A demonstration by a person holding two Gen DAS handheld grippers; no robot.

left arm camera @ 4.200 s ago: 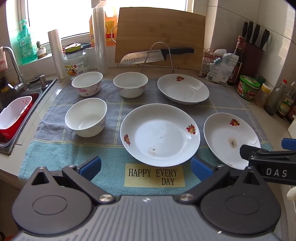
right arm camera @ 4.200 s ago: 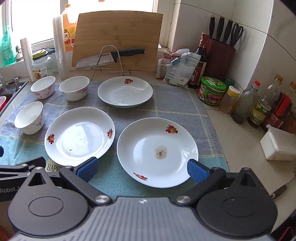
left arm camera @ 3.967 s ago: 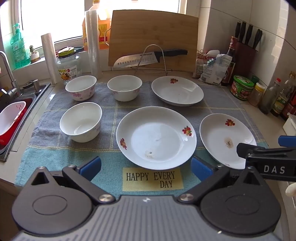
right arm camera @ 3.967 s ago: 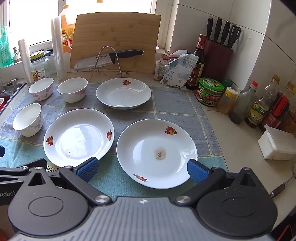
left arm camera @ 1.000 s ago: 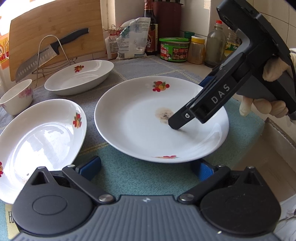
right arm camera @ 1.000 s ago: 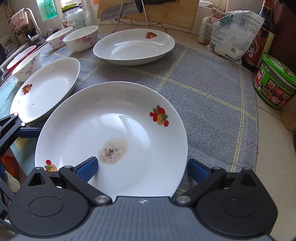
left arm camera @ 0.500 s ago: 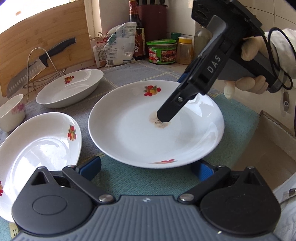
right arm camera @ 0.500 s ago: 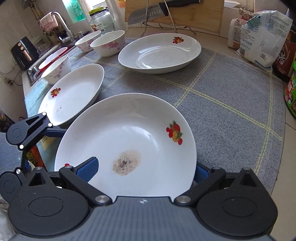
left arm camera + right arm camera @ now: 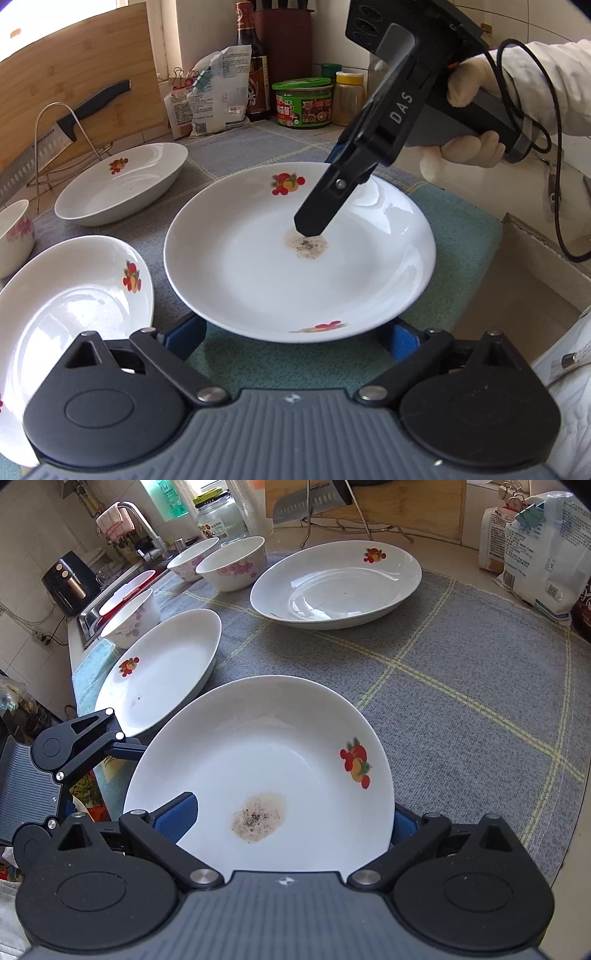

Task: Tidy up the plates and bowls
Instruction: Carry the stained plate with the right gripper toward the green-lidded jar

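Right tongs are gripping the stained plate by its rim, one finger lying inside over the brown stain, tilting it above the grey mat. Left tongs are spread wide, released, their blue pads just under the plate's near edge. Two other plates are resting on the mat nearby.

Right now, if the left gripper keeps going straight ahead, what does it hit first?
The stained plate, most likely: the left gripper points straight at its near rim, which already overhangs both blue pads. Whether they touch it is unclear.
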